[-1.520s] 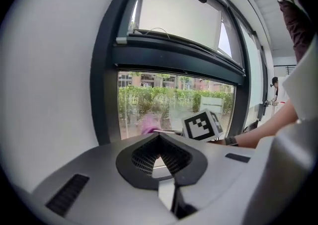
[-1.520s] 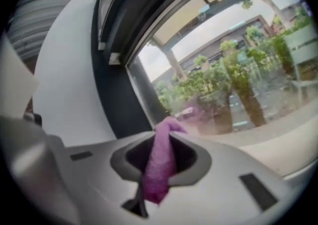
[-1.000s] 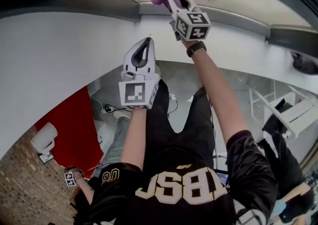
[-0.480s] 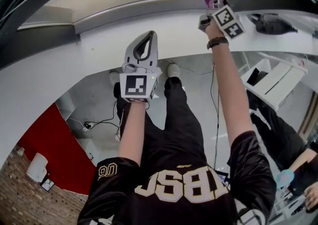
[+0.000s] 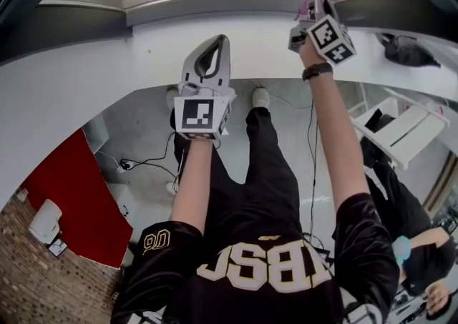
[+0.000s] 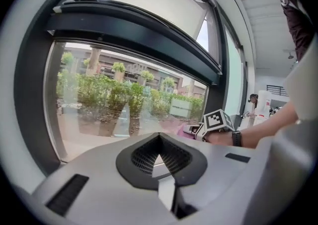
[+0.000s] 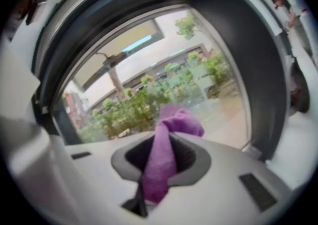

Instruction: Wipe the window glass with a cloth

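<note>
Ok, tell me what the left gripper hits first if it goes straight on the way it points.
Most likely the clear window glass pane, near its lower edge. Nothing shows between it and the left gripper, though depth is unclear.

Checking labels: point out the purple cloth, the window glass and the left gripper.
purple cloth (image 7: 176, 120): right gripper view, bunched top.
window glass (image 6: 107, 95): left gripper view, bare pane.
left gripper (image 5: 217, 43): head view, between its fingertips.

Colours: cloth (image 7: 164, 159) purple, left tongs (image 6: 160, 137) and right tongs (image 7: 161, 139) pale grey with dark grey ribbed pads (image 6: 145, 157), marker cube (image 5: 330, 35) black-and-white squares, window frame (image 6: 129, 35) dark grey, shirt (image 5: 265, 272) black with gold lettering.
</note>
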